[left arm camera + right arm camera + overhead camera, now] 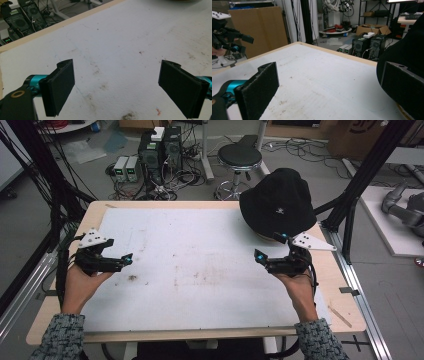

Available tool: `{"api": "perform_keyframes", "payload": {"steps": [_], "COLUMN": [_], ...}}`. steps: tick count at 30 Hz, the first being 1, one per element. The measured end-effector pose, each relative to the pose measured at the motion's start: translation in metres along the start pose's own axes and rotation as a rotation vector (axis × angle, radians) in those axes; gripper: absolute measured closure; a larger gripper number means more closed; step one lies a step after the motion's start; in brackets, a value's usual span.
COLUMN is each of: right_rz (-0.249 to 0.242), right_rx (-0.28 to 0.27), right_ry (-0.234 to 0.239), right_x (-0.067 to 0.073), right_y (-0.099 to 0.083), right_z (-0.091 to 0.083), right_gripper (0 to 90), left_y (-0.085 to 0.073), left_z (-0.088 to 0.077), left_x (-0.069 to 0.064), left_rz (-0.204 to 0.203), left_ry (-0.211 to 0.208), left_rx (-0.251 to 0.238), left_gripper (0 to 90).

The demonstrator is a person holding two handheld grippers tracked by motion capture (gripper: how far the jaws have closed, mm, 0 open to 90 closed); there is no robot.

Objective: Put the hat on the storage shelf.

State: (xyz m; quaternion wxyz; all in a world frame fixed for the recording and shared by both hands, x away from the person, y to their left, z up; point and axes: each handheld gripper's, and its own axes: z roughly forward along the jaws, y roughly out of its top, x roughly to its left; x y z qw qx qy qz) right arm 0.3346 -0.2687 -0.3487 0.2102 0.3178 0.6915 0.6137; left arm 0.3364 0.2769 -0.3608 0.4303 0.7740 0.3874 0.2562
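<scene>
The black bucket hat [278, 202] is sitting just beyond the right gripper [270, 251], whose jaws are spreading wide; the left gripper [125, 260], also spread, is hovering far away.

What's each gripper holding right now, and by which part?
Nothing is held. The left gripper and the right gripper both stand open over the white mat; the black hat lies untouched beside the right one.

Even, soft indoor light from overhead; the white table [200, 270] reads bright in all views, nearly washed out toward 1 o'clock in the left gripper view. Shadows are faint. The black hat [277, 202] loses all detail. Close tool pads blur slightly; the room behind looks dimmer and grainy.
</scene>
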Motion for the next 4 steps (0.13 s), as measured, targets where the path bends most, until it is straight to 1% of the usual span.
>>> {"api": "perform_keyframes", "payload": {"steps": [2,3,4], "right_rz": [-0.007,0.001,0.003], "right_rx": [-0.001,0.003,0.004], "right_ry": [0.001,0.005,0.004], "right_x": [-0.0002,0.0004,0.0004], "right_y": [-0.0001,-0.0002,-0.0002], "right_z": [0.0008,0.0007,0.0006], "right_gripper": [1.2,1.2,1.2], "left_y": [0.0001,0.0002,0.0001], "left_z": [-0.0002,-0.0003,-0.0003], "left_x": [-0.0003,-0.0001,-0.0004], "left_rz": [0.002,0.009,0.007], "left_ry": [0.001,0.0,-0.001], "left_rx": [0.002,0.004,0.003], "left_gripper": [14.0,14.0,14.0]}}
